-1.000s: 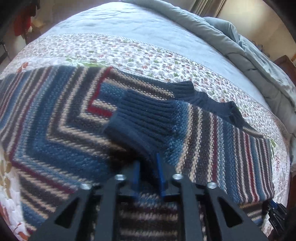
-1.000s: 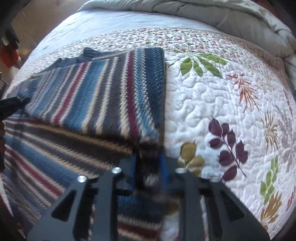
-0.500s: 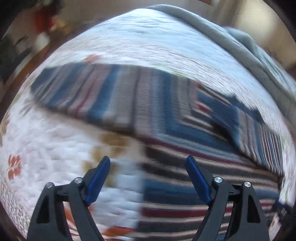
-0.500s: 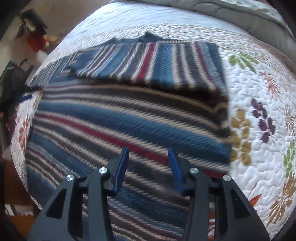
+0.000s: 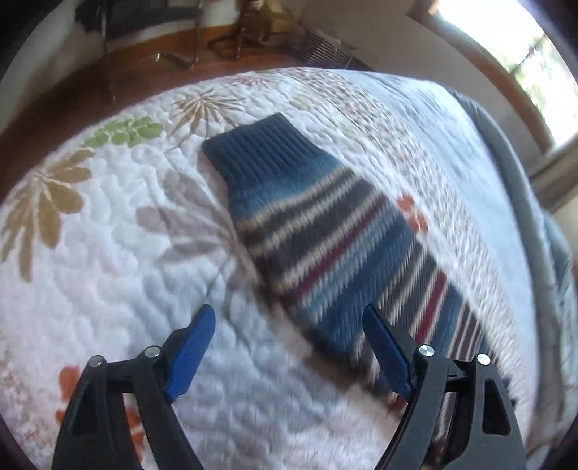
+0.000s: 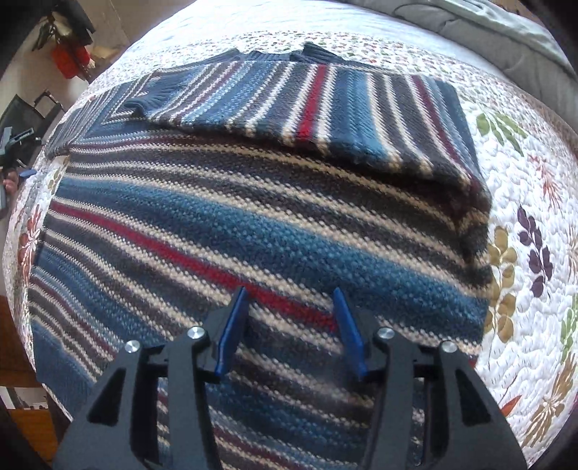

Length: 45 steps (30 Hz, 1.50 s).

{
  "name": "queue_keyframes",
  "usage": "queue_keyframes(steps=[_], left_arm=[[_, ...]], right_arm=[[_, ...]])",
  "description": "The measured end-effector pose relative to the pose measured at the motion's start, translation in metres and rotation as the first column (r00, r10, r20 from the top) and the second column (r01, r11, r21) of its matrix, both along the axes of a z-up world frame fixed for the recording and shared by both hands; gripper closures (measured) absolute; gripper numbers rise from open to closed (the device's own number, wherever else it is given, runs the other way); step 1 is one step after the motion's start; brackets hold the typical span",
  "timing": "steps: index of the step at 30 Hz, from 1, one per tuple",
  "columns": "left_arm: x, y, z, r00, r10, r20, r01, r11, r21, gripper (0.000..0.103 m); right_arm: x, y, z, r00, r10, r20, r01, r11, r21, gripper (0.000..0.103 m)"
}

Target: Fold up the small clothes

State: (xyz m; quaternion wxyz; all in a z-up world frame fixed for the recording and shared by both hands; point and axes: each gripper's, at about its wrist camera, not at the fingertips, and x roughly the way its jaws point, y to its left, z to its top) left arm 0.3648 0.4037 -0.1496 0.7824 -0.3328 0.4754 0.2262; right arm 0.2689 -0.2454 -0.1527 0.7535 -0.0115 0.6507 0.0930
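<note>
A striped knit sweater (image 6: pixel 224 231) in blue, grey, cream and red lies flat on the quilted bed. Its right sleeve (image 6: pixel 325 108) is folded across the chest. My right gripper (image 6: pixel 290 325) is open and empty, just above the sweater's body. In the left wrist view the other sleeve (image 5: pixel 318 231) lies stretched out on the quilt, its dark blue ribbed cuff (image 5: pixel 263 152) at the far end. My left gripper (image 5: pixel 289 347) is wide open and empty, hovering over the sleeve's near part. It also shows at the far left edge of the right wrist view (image 6: pixel 18 155).
A white floral quilt (image 5: pixel 108 253) covers the bed, with a grey duvet (image 6: pixel 487 32) bunched at the head. The bed's edge and wooden floor (image 5: pixel 72 94) lie beyond the cuff. Furniture legs stand on the floor.
Both grippers let go of the sweater and opened. The left gripper swung left to the outstretched sleeve. The right gripper pulled back over the sweater's body, leaving the right sleeve folded.
</note>
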Motion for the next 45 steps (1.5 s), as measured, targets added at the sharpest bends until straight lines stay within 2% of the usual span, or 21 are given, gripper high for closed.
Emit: queue_keyframes(steps=[6,9,10,11,12,13,14,15,18,20,23,26,29,33,37,39,40,42,43,44,45], left_arm=[[0.020,0.029,-0.014,0.999,0.024,0.049,-0.023,0.999,-0.036,0.019],[0.024,0.040,-0.021,0.996,0.063,0.060,-0.059,0.996,-0.061,0.025],[0.026,0.042,-0.022,0.996,0.071,0.057,-0.068,0.997,-0.047,0.037],[0.029,0.043,-0.023,0.996,0.079,0.042,-0.078,0.997,-0.021,0.053],[0.030,0.044,-0.022,0.996,0.078,0.044,-0.077,0.997,-0.021,0.063],[0.029,0.044,-0.022,0.995,0.082,0.052,-0.080,0.996,-0.035,0.078],[0.028,0.044,-0.022,0.993,0.094,0.075,-0.090,0.994,-0.058,0.088],[0.027,0.042,-0.020,0.991,0.094,0.092,-0.088,0.994,-0.067,0.089],[0.028,0.019,-0.003,0.989,0.052,0.139,-0.052,0.999,-0.002,0.091],[0.029,-0.001,0.011,0.983,0.001,0.184,-0.006,1.000,0.027,0.092],[0.032,-0.047,0.041,0.957,-0.125,0.263,0.110,0.991,0.069,0.092],[0.036,-0.110,0.072,0.910,-0.278,0.307,0.245,0.959,0.141,0.092],[0.039,-0.165,0.091,0.863,-0.386,0.327,0.341,0.921,0.186,0.092],[0.036,-0.251,0.105,0.786,-0.521,0.332,0.466,0.853,0.236,0.092],[0.024,-0.330,0.096,0.713,-0.622,0.325,0.582,0.782,0.220,0.092],[0.019,-0.364,0.083,0.678,-0.673,0.295,0.643,0.738,0.206,0.091],[0.018,-0.383,0.074,0.651,-0.710,0.269,0.684,0.702,0.200,0.090],[0.017,-0.406,0.057,0.630,-0.744,0.222,0.726,0.666,0.172,0.089],[0.014,-0.414,0.052,0.620,-0.754,0.216,0.744,0.653,0.141,0.085],[0.011,-0.419,0.047,0.602,-0.770,0.212,0.771,0.629,0.098,0.068],[0.010,-0.419,0.044,0.587,-0.781,0.213,0.788,0.612,0.072,0.058]], right_arm=[[0.004,0.025,0.001,0.997,0.058,0.042,-0.057,0.998,-0.023,0.051],[0.004,0.032,-0.003,0.996,0.071,0.055,-0.069,0.997,-0.042,0.049],[0.005,0.033,-0.004,0.996,0.072,0.057,-0.070,0.997,-0.045,0.049],[0.005,0.034,-0.004,0.996,0.073,0.058,-0.070,0.996,-0.046,0.048],[0.006,0.034,-0.005,0.996,0.073,0.058,-0.070,0.996,-0.047,0.048],[0.007,0.033,-0.005,0.996,0.071,0.058,-0.069,0.997,-0.045,0.048],[0.007,0.033,-0.005,0.996,0.071,0.057,-0.068,0.997,-0.043,0.048],[0.007,0.033,-0.005,0.996,0.069,0.057,-0.066,0.997,-0.042,0.049],[0.007,0.032,-0.004,0.997,0.057,0.057,-0.055,0.998,-0.036,0.049],[0.005,0.030,-0.001,0.997,0.051,0.058,-0.050,0.998,-0.027,0.049],[-0.002,0.025,0.004,0.998,0.040,0.058,-0.040,0.999,-0.007,0.049],[-0.011,0.014,0.009,0.998,0.011,0.054,-0.011,1.000,0.010,0.049],[-0.019,0.004,0.013,0.999,-0.016,0.050,0.014,0.999,0.033,0.049],[-0.029,-0.012,0.025,0.997,-0.040,0.064,0.037,0.998,0.051,0.049],[-0.033,-0.024,0.032,0.995,-0.058,0.079,0.053,0.996,0.069,0.049],[-0.034,-0.028,0.033,0.995,-0.067,0.080,0.060,0.995,0.083,0.049],[-0.034,-0.029,0.033,0.994,-0.071,0.079,0.064,0.994,0.086,0.049],[-0.035,-0.030,0.033,0.995,-0.072,0.073,0.065,0.993,0.094,0.049],[-0.036,-0.030,0.032,0.995,-0.070,0.069,0.063,0.993,0.098,0.049],[-0.036,-0.029,0.032,0.996,-0.062,0.066,0.055,0.994,0.099,0.047],[-0.037,-0.029,0.032,0.996,-0.055,0.065,0.049,0.994,0.095,0.046]])
